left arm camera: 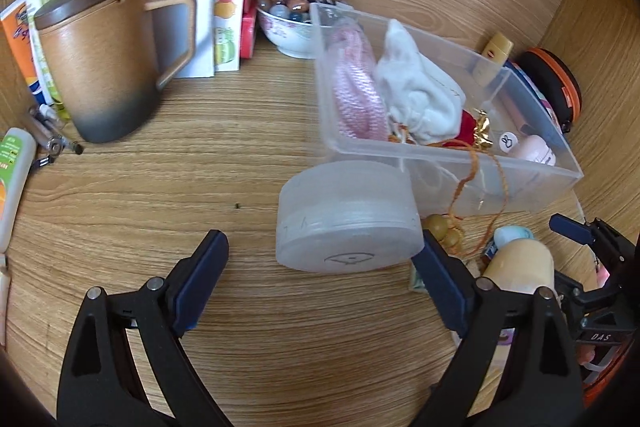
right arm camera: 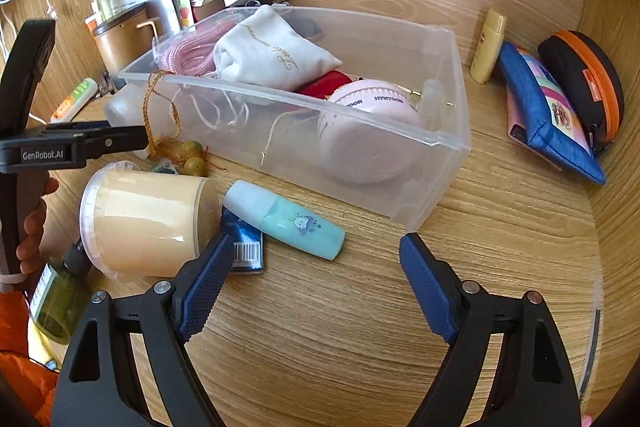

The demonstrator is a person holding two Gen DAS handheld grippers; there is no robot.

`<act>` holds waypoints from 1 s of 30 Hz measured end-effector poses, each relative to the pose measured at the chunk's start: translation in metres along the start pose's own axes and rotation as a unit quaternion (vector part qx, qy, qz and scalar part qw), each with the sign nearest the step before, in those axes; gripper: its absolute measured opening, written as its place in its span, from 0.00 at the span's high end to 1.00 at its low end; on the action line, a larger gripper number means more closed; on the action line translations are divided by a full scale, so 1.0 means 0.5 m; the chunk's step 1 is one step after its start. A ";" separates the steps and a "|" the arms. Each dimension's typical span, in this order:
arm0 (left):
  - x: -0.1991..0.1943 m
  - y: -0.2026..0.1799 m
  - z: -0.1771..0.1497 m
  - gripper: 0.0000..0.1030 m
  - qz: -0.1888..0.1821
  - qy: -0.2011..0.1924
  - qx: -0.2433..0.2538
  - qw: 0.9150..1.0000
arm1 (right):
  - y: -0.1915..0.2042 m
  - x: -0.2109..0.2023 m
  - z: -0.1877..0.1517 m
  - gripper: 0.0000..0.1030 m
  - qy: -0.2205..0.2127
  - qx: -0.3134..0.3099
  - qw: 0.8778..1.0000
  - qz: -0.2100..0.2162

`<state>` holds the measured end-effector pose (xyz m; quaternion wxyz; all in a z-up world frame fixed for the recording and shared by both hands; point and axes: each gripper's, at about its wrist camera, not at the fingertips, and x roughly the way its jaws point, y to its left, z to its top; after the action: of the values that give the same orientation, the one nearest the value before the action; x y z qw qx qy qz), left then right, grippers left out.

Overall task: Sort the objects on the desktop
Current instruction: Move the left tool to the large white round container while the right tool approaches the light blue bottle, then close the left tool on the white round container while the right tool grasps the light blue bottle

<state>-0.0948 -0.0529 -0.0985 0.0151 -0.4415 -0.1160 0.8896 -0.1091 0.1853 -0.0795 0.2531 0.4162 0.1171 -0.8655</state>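
A clear plastic bin (left arm camera: 520,183) (right arm camera: 436,143) sits on the wooden desk and holds a pink cord, a white cloth pouch (right arm camera: 276,55), something red and a pink round case (right arm camera: 368,131). My left gripper (left arm camera: 324,247) is open; a frosted round jar (left arm camera: 348,223) lies between its fingertips, near the right one. My right gripper (right arm camera: 316,247) is open and empty, just behind a teal bottle (right arm camera: 288,219) lying flat. A cream cylinder jar (right arm camera: 148,223) lies on its side left of it.
A brown lidded mug (left arm camera: 100,67), books and papers (left arm camera: 224,7) and a bowl of marbles (left arm camera: 288,23) stand at the back left. A yellow tube (right arm camera: 488,47), a blue pouch (right arm camera: 548,115) and a black-orange case (right arm camera: 584,83) lie right of the bin. Beads on an orange cord (right arm camera: 188,155) hang from the bin.
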 end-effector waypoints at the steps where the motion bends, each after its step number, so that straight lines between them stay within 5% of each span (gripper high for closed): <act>1: 0.000 0.005 0.001 0.09 0.000 0.000 -0.003 1.000 | 0.001 0.001 0.002 0.21 -0.001 0.001 1.000 0.000; 4: 0.001 0.014 0.004 0.09 -0.001 -0.003 -0.006 1.000 | 0.003 0.009 0.005 0.22 -0.001 0.002 1.000 -0.002; 12: -0.008 0.033 0.003 0.09 -0.010 -0.007 -0.001 1.000 | 0.011 0.051 0.000 0.46 0.010 -0.002 1.000 0.005; 23: 0.017 0.017 0.008 0.09 0.003 0.007 0.014 1.000 | 0.010 0.068 0.023 0.50 0.019 -0.010 1.000 0.017; 30: 0.017 0.008 0.010 0.17 0.018 -0.008 0.023 1.000 | 0.013 0.075 0.016 0.69 0.021 -0.007 0.999 0.050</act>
<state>-0.1037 -0.0565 -0.1029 0.0081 -0.4357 -0.0872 0.8958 -0.1307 0.1638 -0.1034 0.2961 0.4375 0.1070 -0.8423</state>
